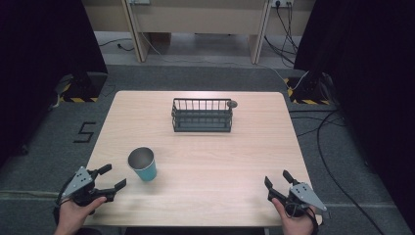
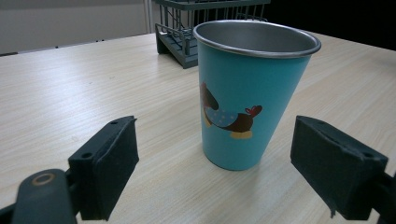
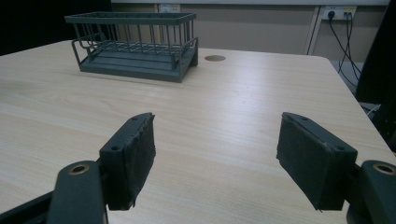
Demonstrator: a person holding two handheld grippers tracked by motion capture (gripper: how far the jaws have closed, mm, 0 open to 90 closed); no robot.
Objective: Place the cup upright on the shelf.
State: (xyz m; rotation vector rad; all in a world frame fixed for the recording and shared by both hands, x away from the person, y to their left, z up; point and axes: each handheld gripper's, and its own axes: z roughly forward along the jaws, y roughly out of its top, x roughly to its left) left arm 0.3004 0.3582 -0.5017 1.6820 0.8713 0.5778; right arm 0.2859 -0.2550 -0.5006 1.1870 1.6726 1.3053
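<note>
Standing upright on the counter (image 1: 205,161), teal cup (image 2: 250,93) faces wide-open, empty left claw (image 2: 215,168); right claw (image 3: 215,158) likewise agape, empty.

cup (image 1: 143,164): near left, stands free | rack (image 1: 202,115): far centre | between: bare table (image 1: 220,156)

Your left hand (image 1: 73,213) holds the left gripper (image 1: 113,177) low at the near left, its fingers (image 2: 107,163) spread wide and angled toward the middle. Your right hand (image 1: 293,220) holds the right gripper (image 1: 277,178) at the near right, its fingers (image 3: 130,156) equally wide apart, pointing forward and slightly inward, gripping nothing.
</note>
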